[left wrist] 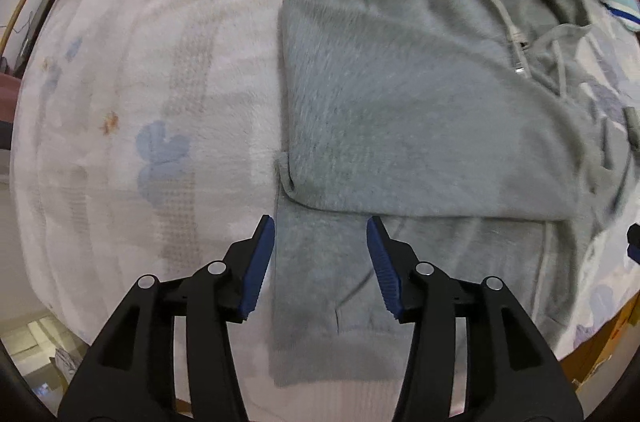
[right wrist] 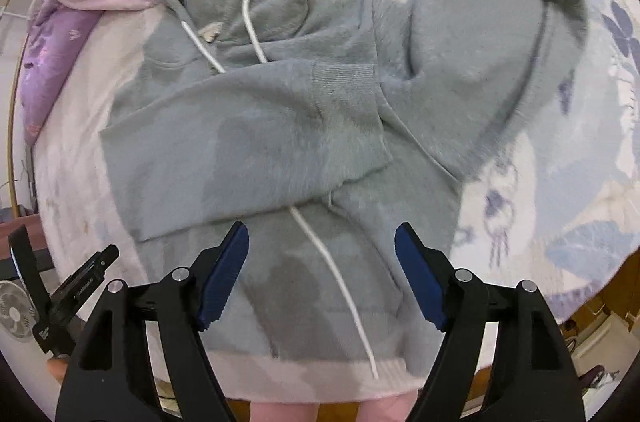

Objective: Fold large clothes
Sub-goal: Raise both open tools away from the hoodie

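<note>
Both tools, left tool (left wrist: 320,228) and right tool (right wrist: 322,234), hang jaws apart, gripping nothing, above the grey fleece hoodie (right wrist: 280,126) spread on the pale floral bed (left wrist: 120,102), one sleeve (right wrist: 248,142) folded across its chest

No text can be read with any certainty. In the right wrist view, at about eight o'clock, the black clamp-like device (right wrist: 80,286) beside the bed carries small white lettering along its arm and on its lower end, too small and blurred to make out. The grey hoodie (right wrist: 280,126) shows no legible label or brand.
</note>
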Motion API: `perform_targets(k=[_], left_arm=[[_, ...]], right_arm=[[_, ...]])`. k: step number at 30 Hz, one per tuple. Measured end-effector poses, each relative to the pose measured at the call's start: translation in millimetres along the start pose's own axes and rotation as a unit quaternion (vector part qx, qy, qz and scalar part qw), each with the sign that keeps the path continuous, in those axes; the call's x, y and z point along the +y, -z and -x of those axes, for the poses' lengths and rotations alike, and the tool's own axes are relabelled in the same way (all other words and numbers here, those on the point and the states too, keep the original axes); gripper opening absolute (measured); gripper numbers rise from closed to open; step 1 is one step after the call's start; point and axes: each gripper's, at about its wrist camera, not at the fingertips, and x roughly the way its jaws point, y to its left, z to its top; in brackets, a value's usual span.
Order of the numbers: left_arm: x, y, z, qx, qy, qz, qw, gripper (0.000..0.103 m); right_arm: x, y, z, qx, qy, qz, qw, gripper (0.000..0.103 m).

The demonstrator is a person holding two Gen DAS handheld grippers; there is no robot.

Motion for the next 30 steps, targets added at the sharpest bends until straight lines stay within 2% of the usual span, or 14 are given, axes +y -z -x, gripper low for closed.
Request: perform_targets(k=[2, 3, 7, 15, 17, 19, 22, 28, 30], left_arm=[[-4.2, 3.5, 20.1, -0.008, 0.002, -0.006, 0.9999, 0.051], [18.9, 9.1, 26.8, -0.008, 0.003, -0.009, 0.9999, 0.051], [34.4, 22.1, 63.8, -0.023, 0.012, -0.018, 0.9995, 0.051], [47.5, 56.8, 134.2, -0.066, 0.048, -0.044, 0.9956, 0.053], [47.9, 66.6, 151.6, -0.081, 0.045, -0.061, 0.9939, 0.054], [49.6, 76.6, 169.2, -0.096, 0.041, -0.073, 0.9919, 0.054], [53.4, 88.5, 192.9, -0.113, 0.058, -0.082, 0.9885, 0.054], [57.6, 105.7, 230.7, -0.139, 0.064, -0.097, 0.9835, 0.054], [56.7, 109.9, 240.6, -0.146, 0.056, -0.099, 0.9828, 0.055]], right_arm=[[-0.1, 8.4, 23.6, -0.01, 0.002, 0.006, 1.0, 0.072], [13.6, 18.8, 27.9, -0.016, 0.005, 0.008, 1.0, 0.072], [35.2, 47.2, 64.3, -0.047, 0.016, 0.012, 0.999, 0.072], [62.0, 108.3, 136.6, -0.097, 0.022, 0.001, 0.995, 0.072], [68.8, 124.0, 153.2, -0.11, 0.021, -0.001, 0.994, 0.072], [73.8, 135.1, 164.2, -0.121, 0.02, -0.003, 0.992, 0.072], [79.7, 153.1, 182.3, -0.14, 0.016, -0.012, 0.99, 0.073], [87.7, 180.3, 210.1, -0.173, 0.006, -0.015, 0.985, 0.074], [88.2, 184.3, 217.6, -0.185, 0.011, -0.017, 0.982, 0.075]])
